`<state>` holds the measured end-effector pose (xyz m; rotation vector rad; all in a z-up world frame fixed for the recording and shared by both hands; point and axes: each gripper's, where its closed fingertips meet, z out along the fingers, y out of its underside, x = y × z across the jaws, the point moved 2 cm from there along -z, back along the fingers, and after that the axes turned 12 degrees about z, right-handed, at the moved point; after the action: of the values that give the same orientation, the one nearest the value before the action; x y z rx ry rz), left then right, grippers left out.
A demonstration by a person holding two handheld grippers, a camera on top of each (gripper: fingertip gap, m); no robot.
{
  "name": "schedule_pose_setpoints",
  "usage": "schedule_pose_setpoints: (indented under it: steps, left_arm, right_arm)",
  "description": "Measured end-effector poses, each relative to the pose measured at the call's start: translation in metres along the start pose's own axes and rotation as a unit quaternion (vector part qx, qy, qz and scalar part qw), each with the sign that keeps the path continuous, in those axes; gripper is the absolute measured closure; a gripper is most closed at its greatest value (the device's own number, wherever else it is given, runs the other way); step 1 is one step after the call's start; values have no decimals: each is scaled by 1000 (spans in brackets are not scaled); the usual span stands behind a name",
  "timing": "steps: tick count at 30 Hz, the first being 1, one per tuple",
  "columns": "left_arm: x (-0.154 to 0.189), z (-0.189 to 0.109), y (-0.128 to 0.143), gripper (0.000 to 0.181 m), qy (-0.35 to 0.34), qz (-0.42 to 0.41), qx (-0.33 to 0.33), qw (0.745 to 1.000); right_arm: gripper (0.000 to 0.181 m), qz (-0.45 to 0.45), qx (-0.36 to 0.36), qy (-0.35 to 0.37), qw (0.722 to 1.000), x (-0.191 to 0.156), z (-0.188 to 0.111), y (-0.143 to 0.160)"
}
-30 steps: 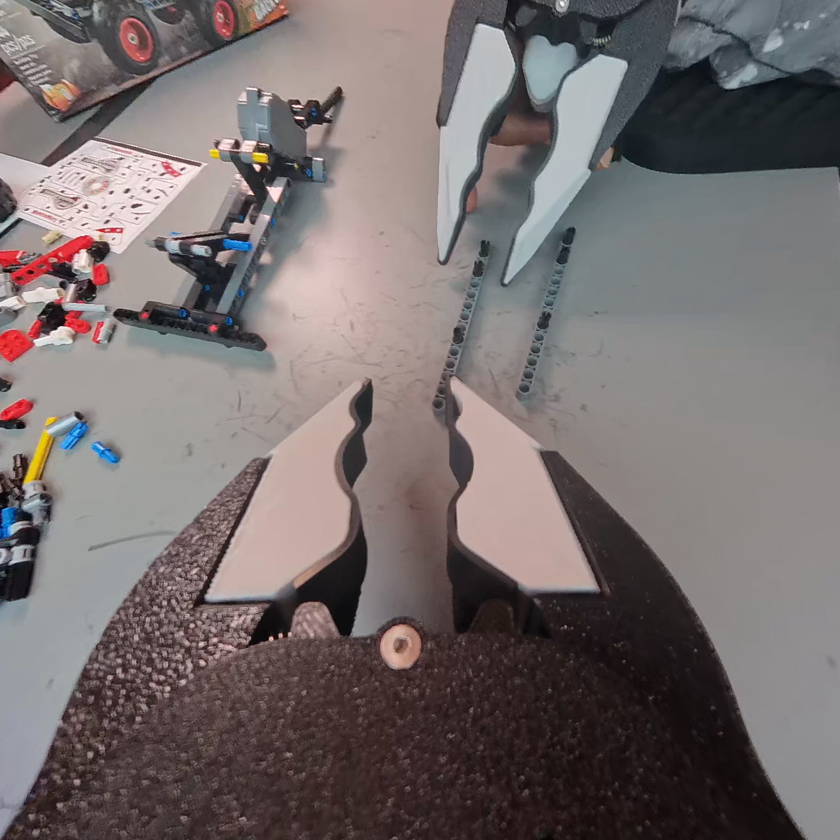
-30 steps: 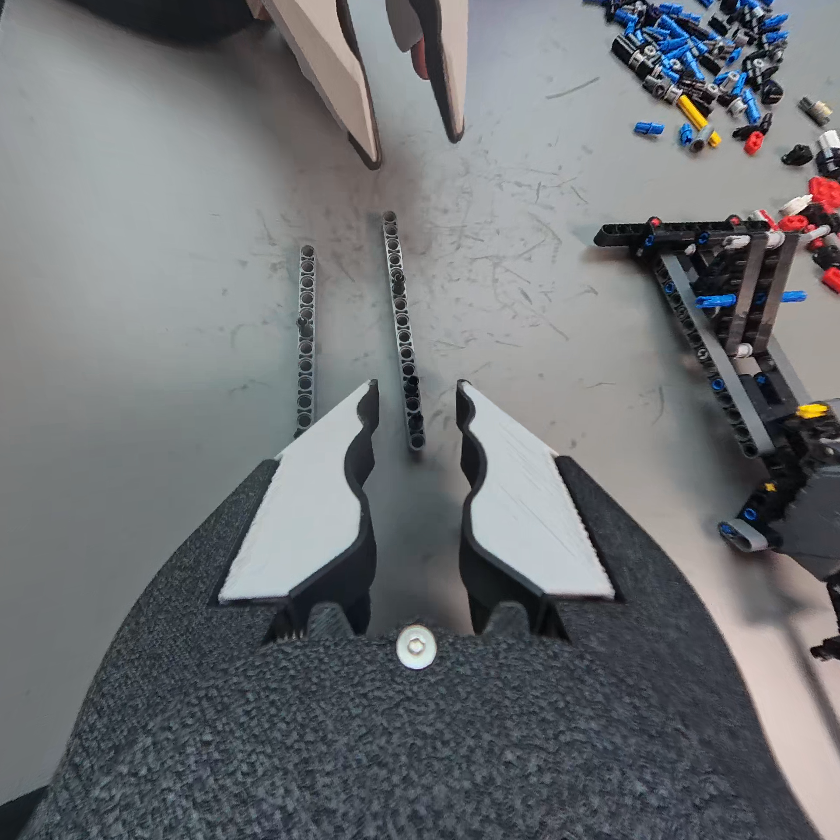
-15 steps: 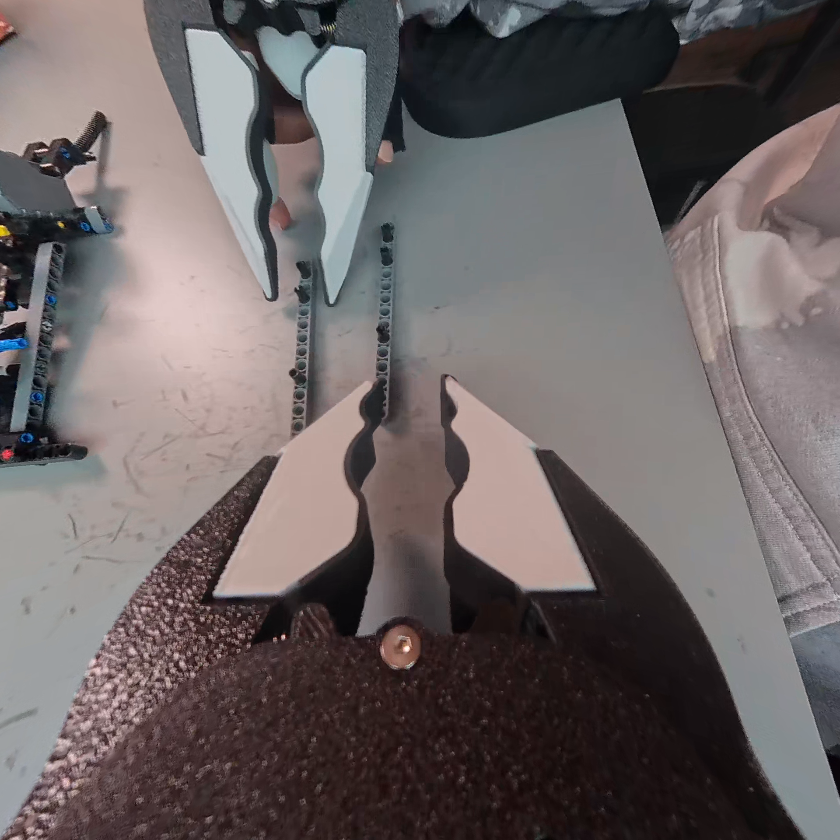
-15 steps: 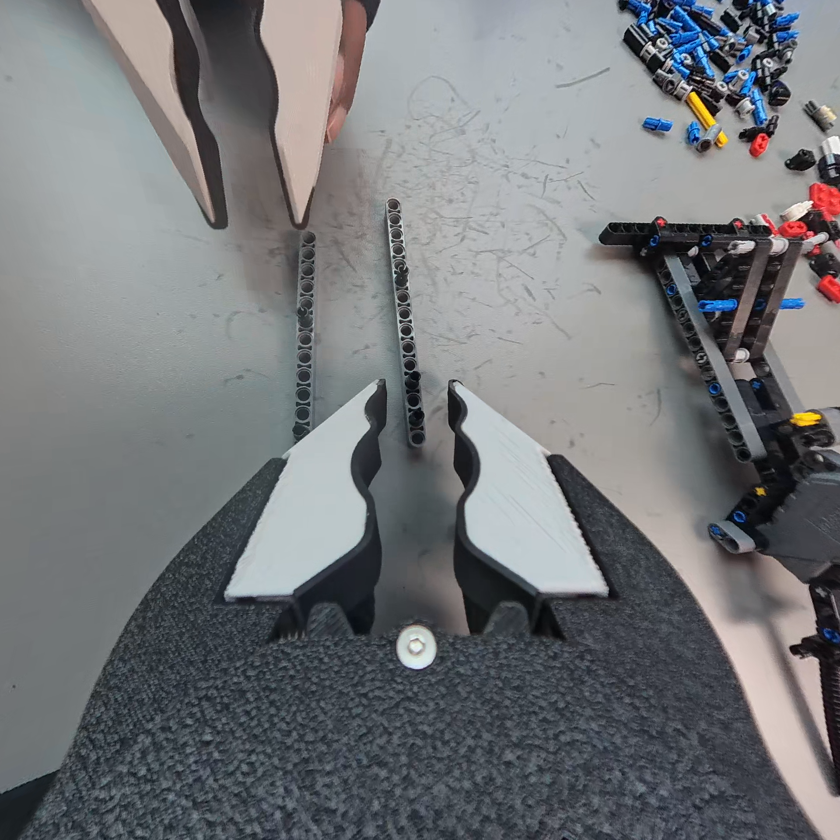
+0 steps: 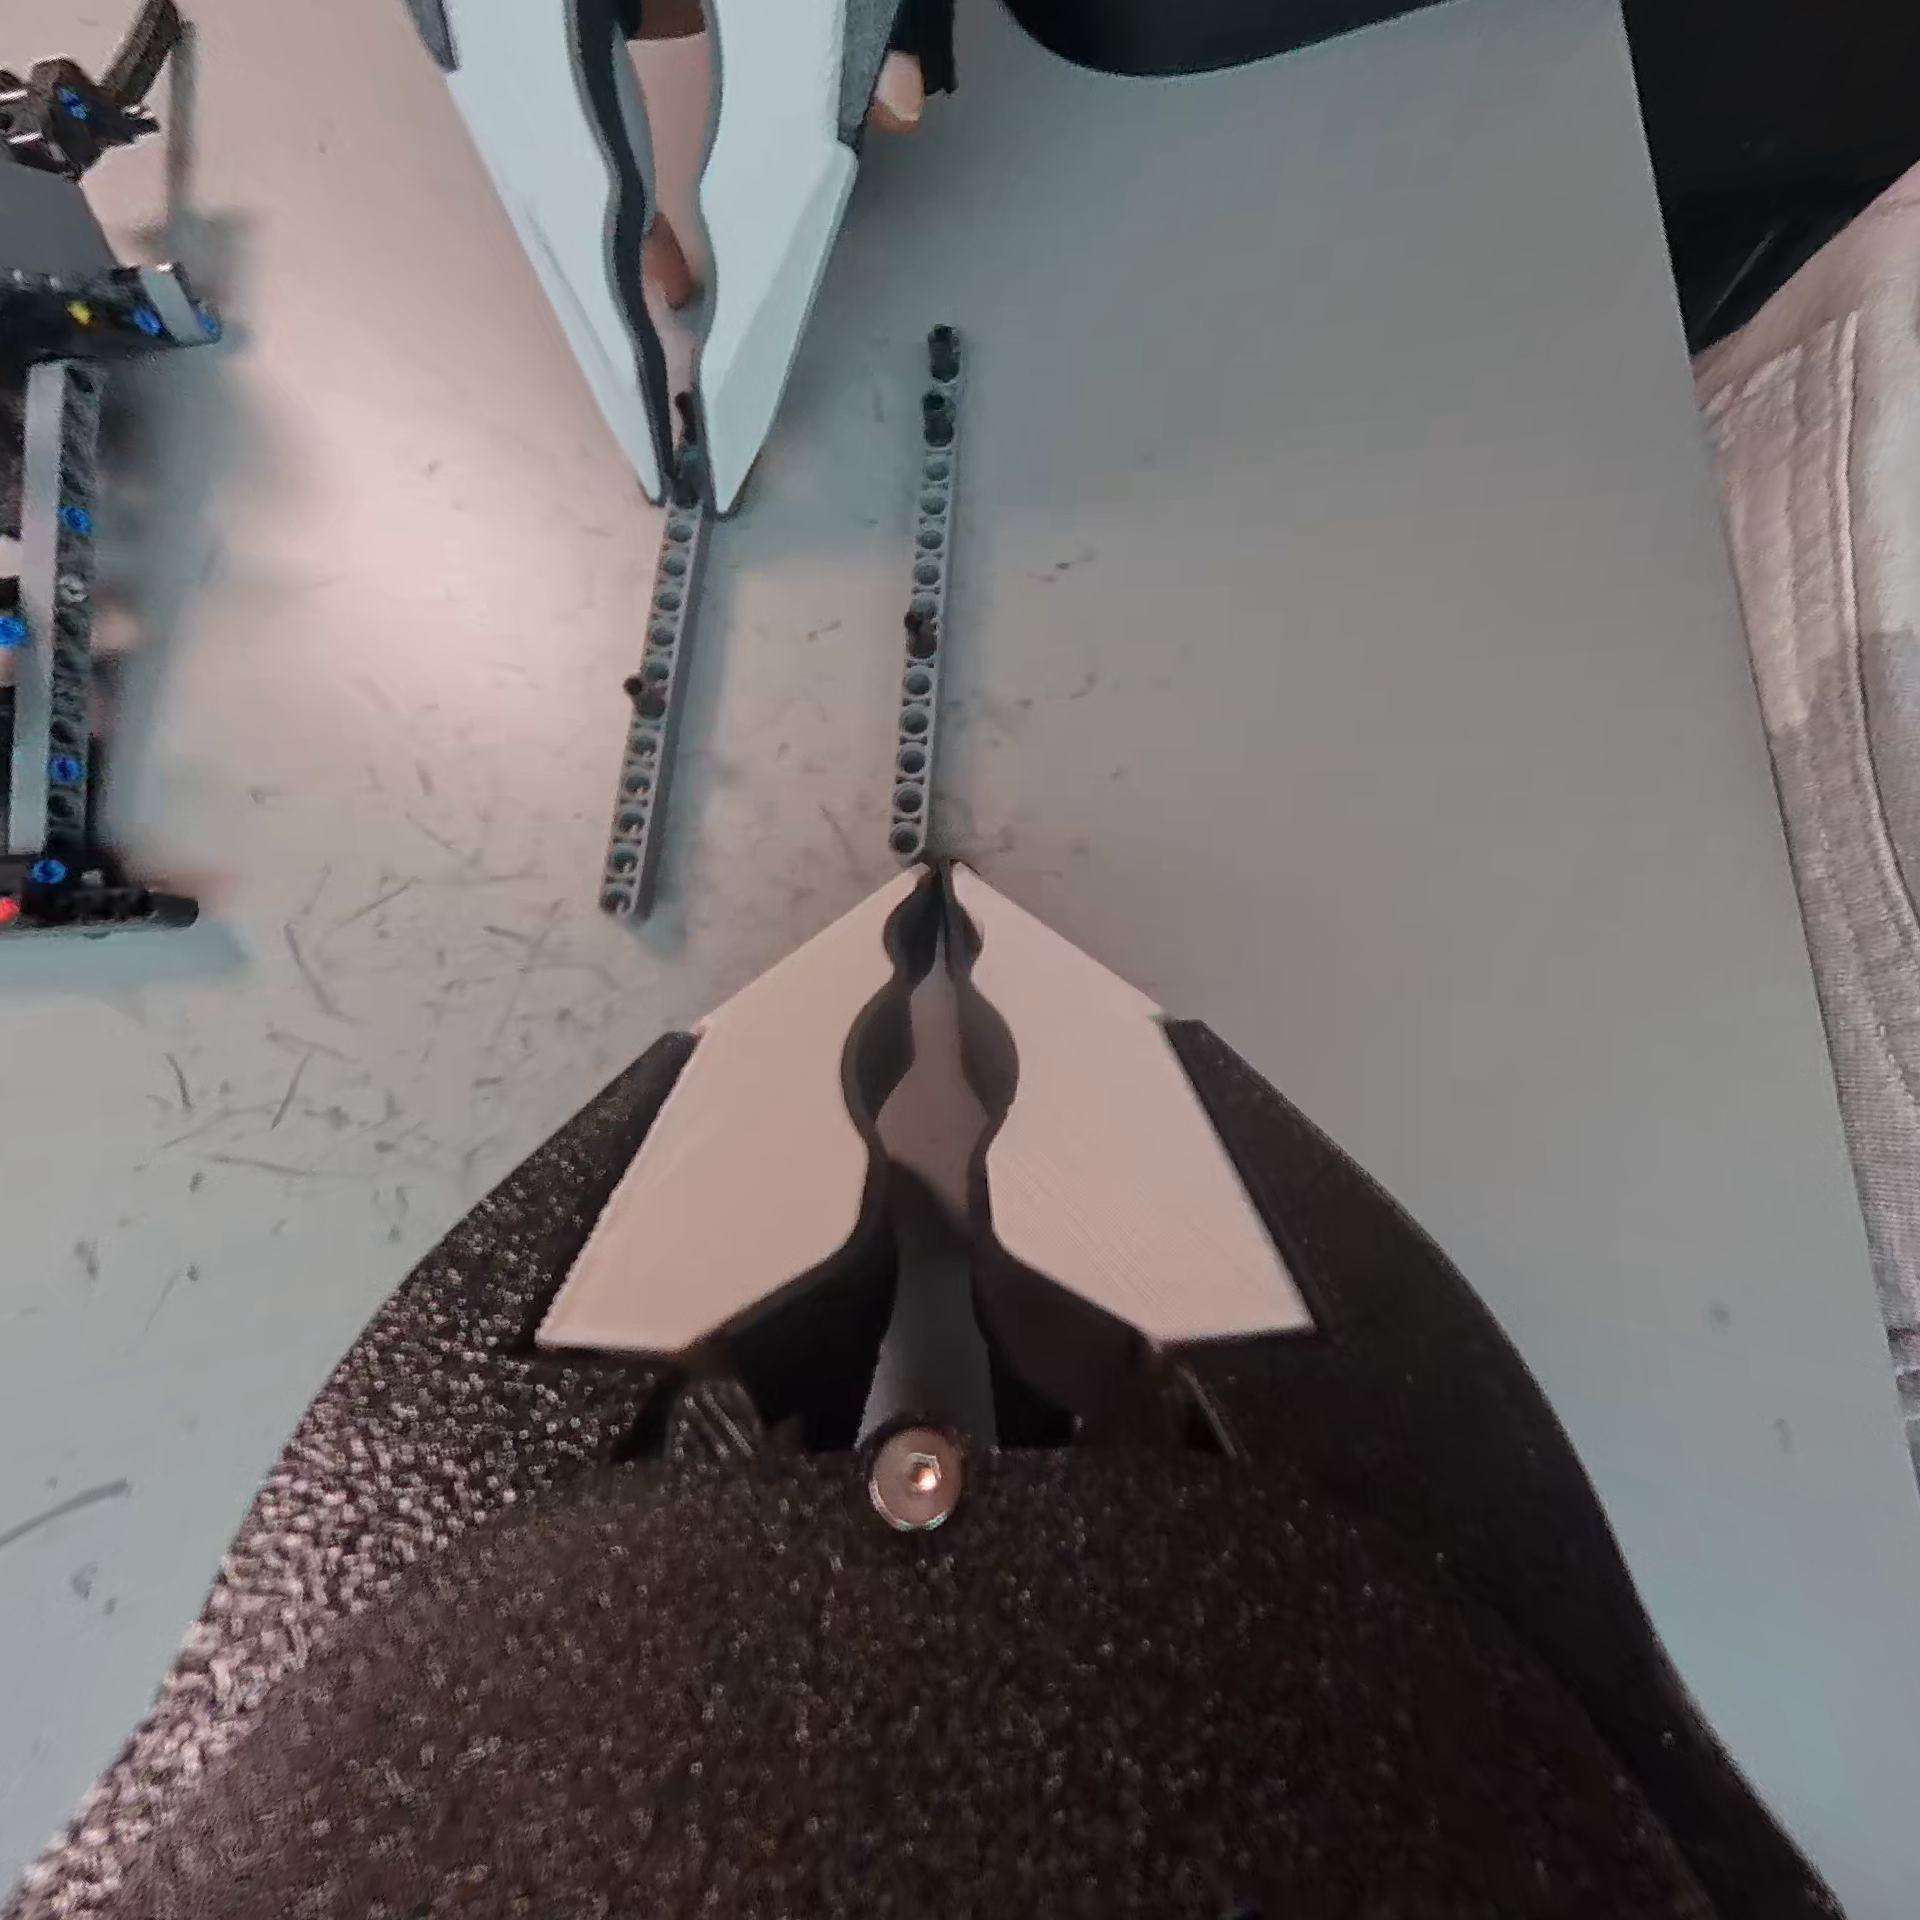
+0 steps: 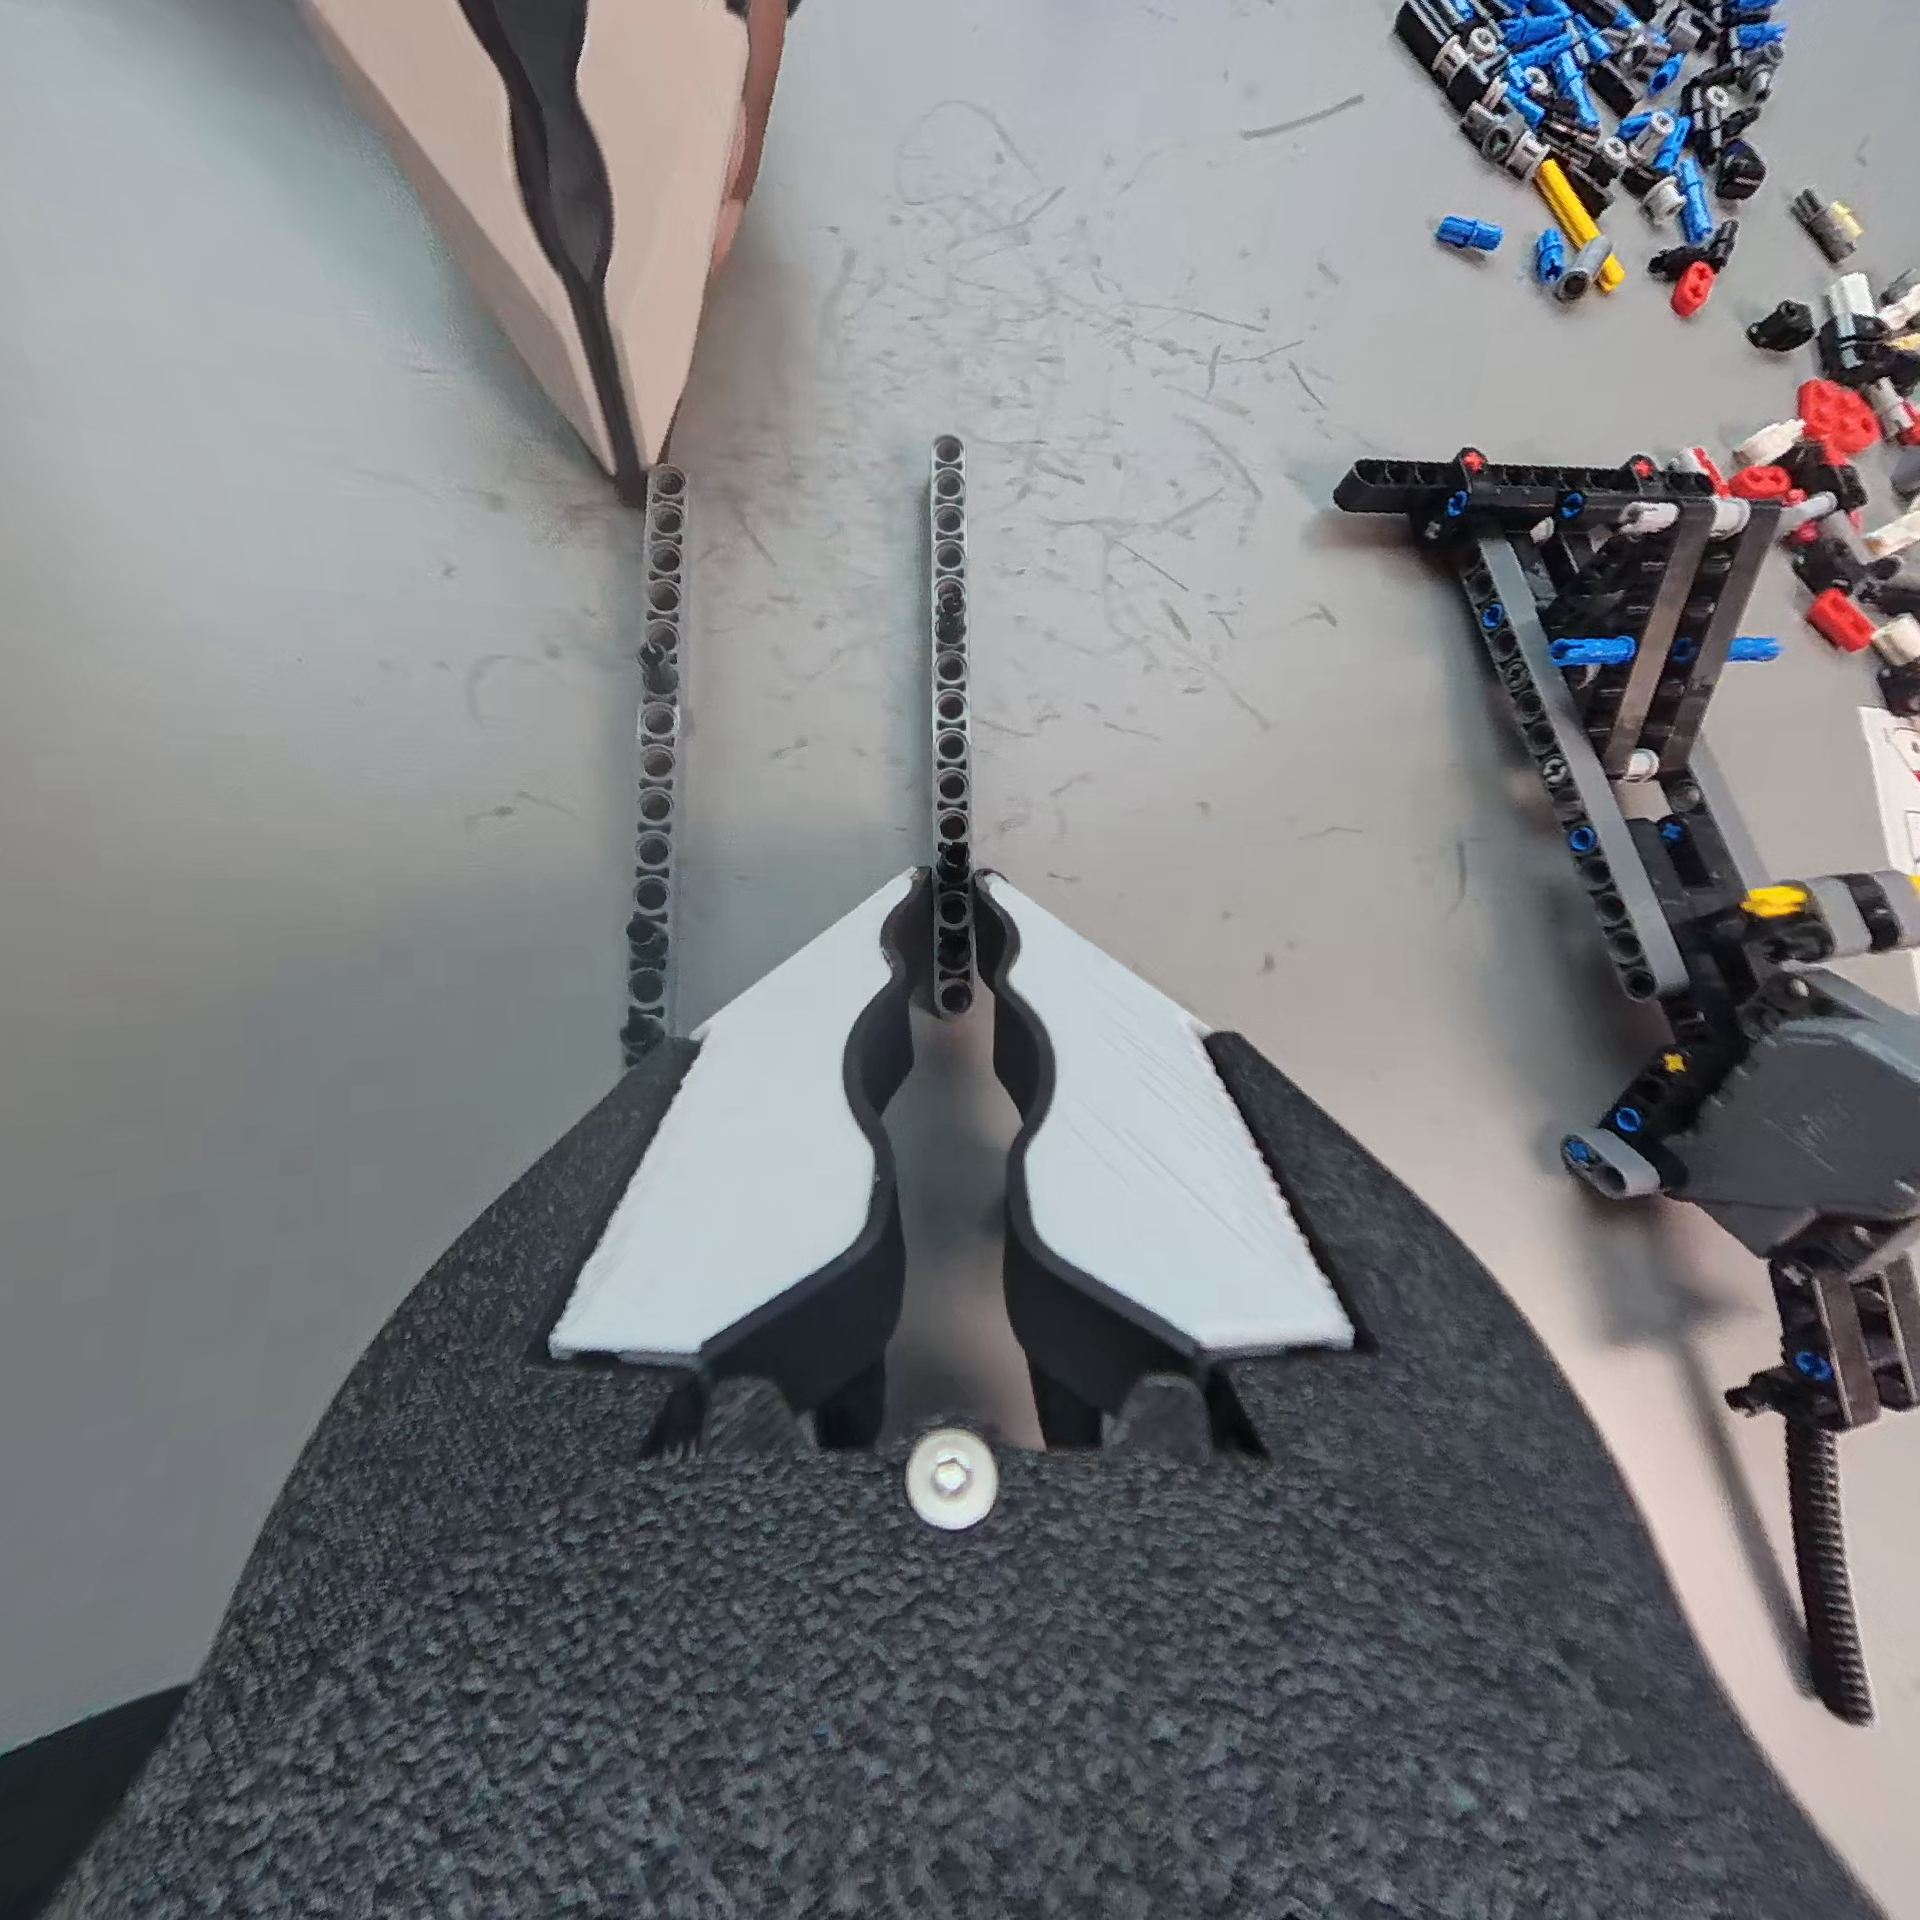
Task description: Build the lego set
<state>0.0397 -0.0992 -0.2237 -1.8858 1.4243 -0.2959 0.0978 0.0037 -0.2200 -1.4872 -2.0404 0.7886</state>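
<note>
My right tool (image 6: pixel 951 883) is clenched on the first beam (image 6: pixel 948 675), a long grey holed strip lying flat on the tabletop (image 6: pixel 260 623). The strip's near end sits between my two fingers, which press on its sides. The left wrist view shows the same grip from the far side: the right tool (image 5: pixel 686 499) has its tips around the end of the first beam (image 5: pixel 655 707).

The second beam (image 6: pixel 660 727) lies parallel to the first and a little apart from it, on its left in the right wrist view. My left tool (image 5: pixel 940 873) is squeezed almost fully together, tips right at the near end of the second beam (image 5: pixel 920 623). I cannot tell whether they pinch it or only touch it. Both beams carry a few black pins.

The part-built chassis (image 6: pixel 1621 748) rests well to the right, and the loose parts (image 6: pixel 1621 94) are scattered at the far right.
</note>
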Motion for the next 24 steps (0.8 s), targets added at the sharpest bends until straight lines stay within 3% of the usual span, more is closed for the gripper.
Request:
schedule_pose_setpoints:
  steps: [4, 8, 11, 15, 20, 24]
  left_arm:
    - [-13, -14, 4, 179, -29, -26, 24, 999]
    - [-17, -19, -6, 153, -35, -34, 58, 997]
    - [-11, -11, -12, 148, -18, -24, 54, 998]
    - [-6, 1, -8, 151, 1, -18, 22, 1000]
    - [-5, 6, -5, 171, 4, -20, 6, 1000]
    - [-5, 7, -6, 172, -2, -20, 5, 1000]
  right_arm:
    - [174, 10, 1, 15, 1000, 9, -4, 5]
    - [174, 12, 13, 25, 1000, 12, -2, 2]
    - [174, 8, 20, 27, 999, 11, 1, -1]
    - [174, 0, 29, 39, 999, 12, 3, -3]
    - [174, 14, 37, 36, 999, 15, 4, -5]
    - [174, 35, 42, 23, 998, 16, 3, -5]
